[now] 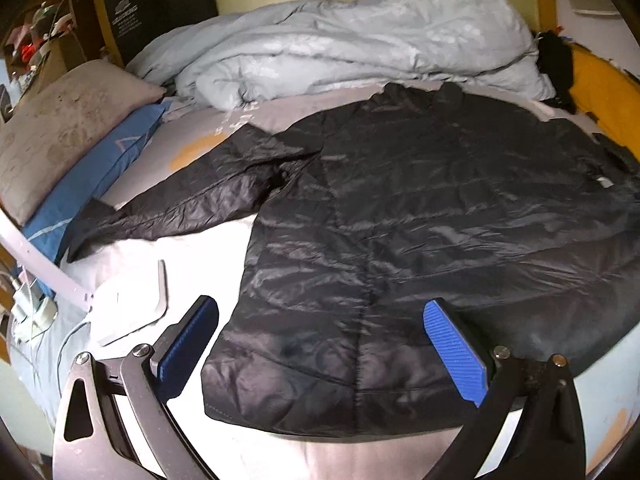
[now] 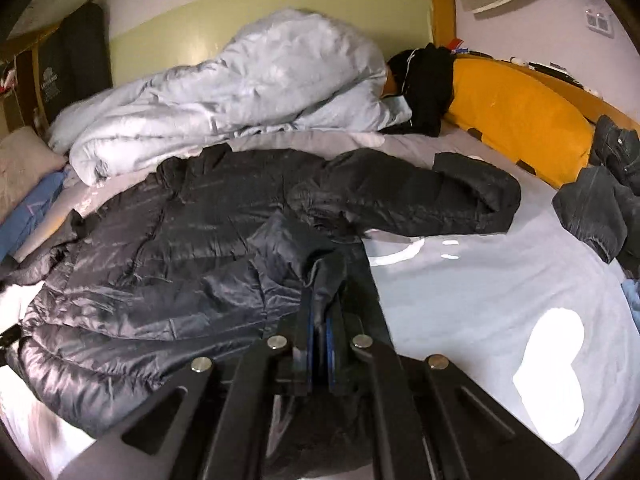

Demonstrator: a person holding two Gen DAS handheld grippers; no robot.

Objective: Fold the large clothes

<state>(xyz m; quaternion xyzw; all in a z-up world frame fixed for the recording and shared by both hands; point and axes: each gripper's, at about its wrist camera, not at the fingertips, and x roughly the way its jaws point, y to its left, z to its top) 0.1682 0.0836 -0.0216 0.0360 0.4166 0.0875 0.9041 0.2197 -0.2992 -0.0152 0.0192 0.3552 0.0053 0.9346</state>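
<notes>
Slippery, puffy black jacket: we've clamped its edge in our right gripper, left gripper spread wide.

Both wrist views look steeply down, close over one black jacket – left, right.

**A crowded bed**

The bed, in a pale grey sheet, carries a black puffer jacket spread at centre. A light blue duvet lies bunched at 12 o'clock, pillows at 9, dark clothes at 3.
</notes>
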